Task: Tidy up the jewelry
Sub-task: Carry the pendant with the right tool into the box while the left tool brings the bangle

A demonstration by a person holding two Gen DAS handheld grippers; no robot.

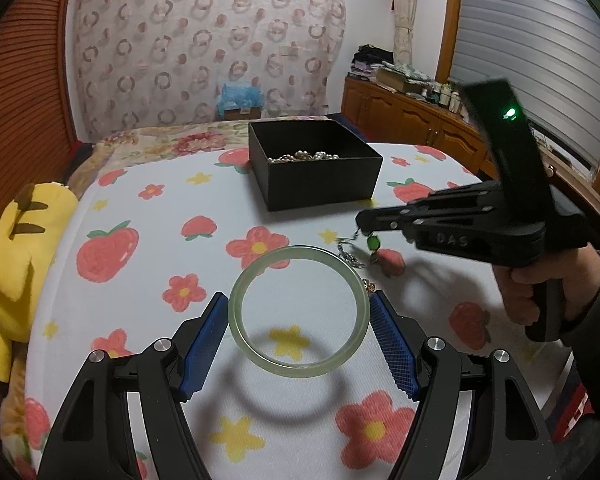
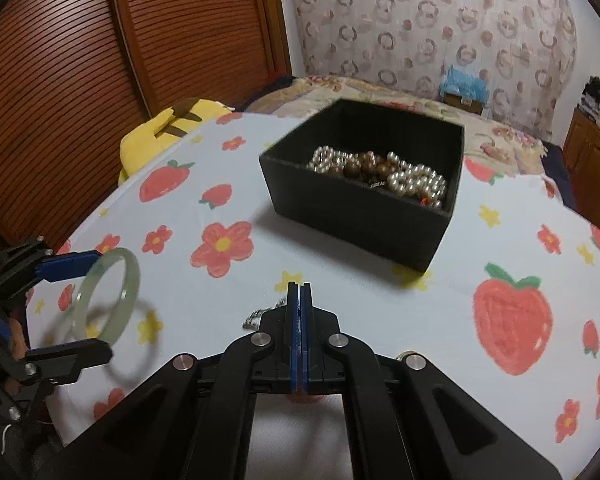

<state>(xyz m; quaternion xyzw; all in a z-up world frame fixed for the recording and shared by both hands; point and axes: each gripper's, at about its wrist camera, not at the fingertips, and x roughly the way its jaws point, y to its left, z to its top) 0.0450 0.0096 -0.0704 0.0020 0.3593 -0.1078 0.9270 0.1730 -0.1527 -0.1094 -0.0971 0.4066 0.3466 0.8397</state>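
the bangle [image 1: 298, 312] looked like smooth, glossy, translucent pale-green stone, and the box [image 1: 314, 168] like matt black card holding lustrous pearl beads [image 2: 416, 180] and duller brown ones. the printed cover [image 1: 160, 200] was soft matt cloth. the left gripper [image 1: 298, 344] had matt black plastic arms, shiny metal pins and rough, gridded blue pads [image 1: 392, 350].

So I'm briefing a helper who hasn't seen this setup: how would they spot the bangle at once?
Start from the black box of pearls and beads on the strawberry-print cloth. Nearer the camera than the box, the left gripper holds the bangle between its blue pads, lifted above its own shadow. It is a smooth, pale green, translucent ring, unlike the thin chain with a dark green stone hanging from the right gripper.
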